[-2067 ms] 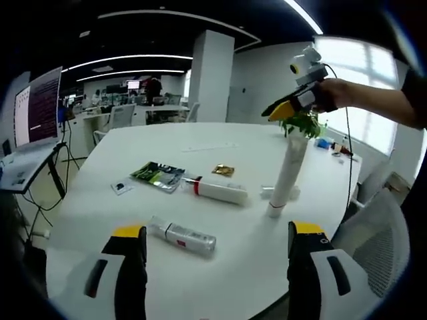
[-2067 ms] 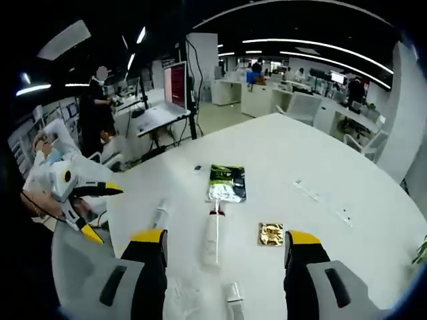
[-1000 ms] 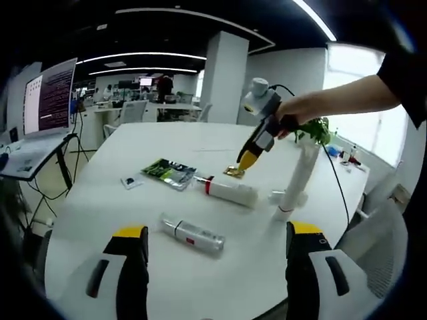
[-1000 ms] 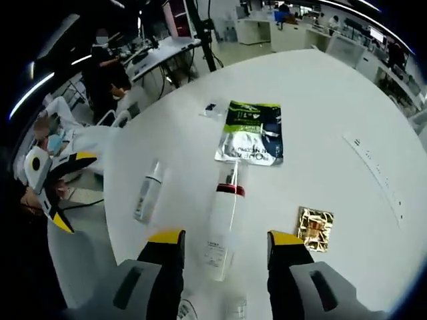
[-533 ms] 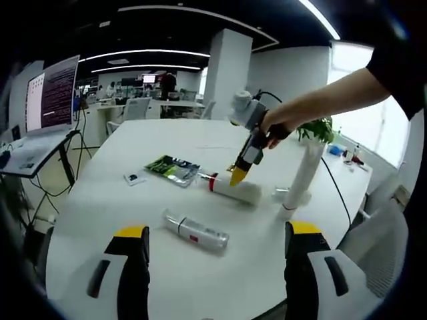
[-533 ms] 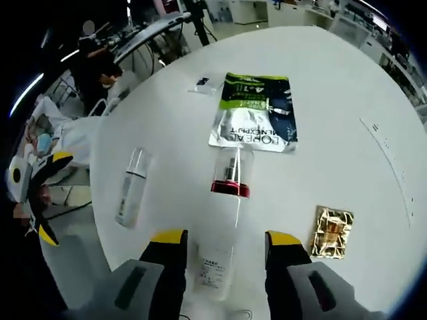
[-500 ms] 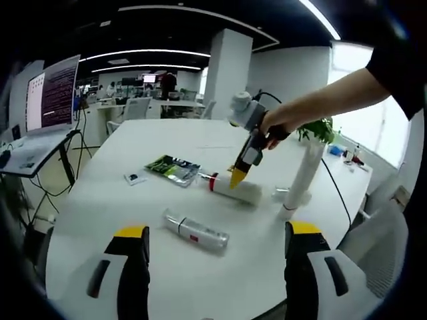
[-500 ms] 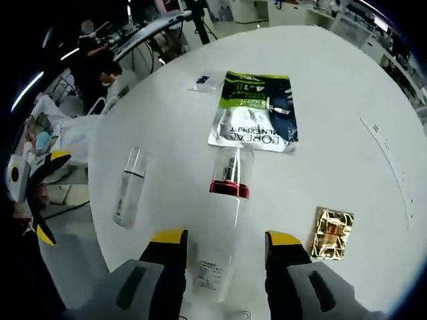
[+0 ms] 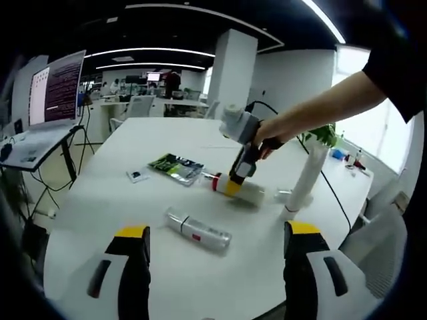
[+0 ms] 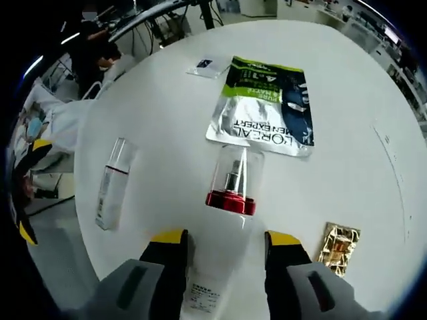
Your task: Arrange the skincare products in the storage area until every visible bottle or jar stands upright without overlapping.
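The right gripper [image 10: 217,241] straddles a white pump bottle with a red collar and clear cap [image 10: 223,220] that lies flat on the round white table [image 10: 373,87]; its 2 yellow-tipped jaws stand a bottle's width apart, 1 on each side of the body just below the collar. Whether they already press it, I cannot tell.

If they close this near the collar, the long body may swing down on lifting and slip free. A lopsided closure could also roll the bottle toward the gold foil sachet [image 10: 339,248].

A smaller clear bottle with a red band [image 10: 110,184] lies flat, well apart, near the table edge; a nudge could send it off. A green-and-silver sachet [image 10: 267,110] lies beyond the cap.

The left gripper [image 9: 211,248] hovers empty, jaws wide apart, above the table's near edge.
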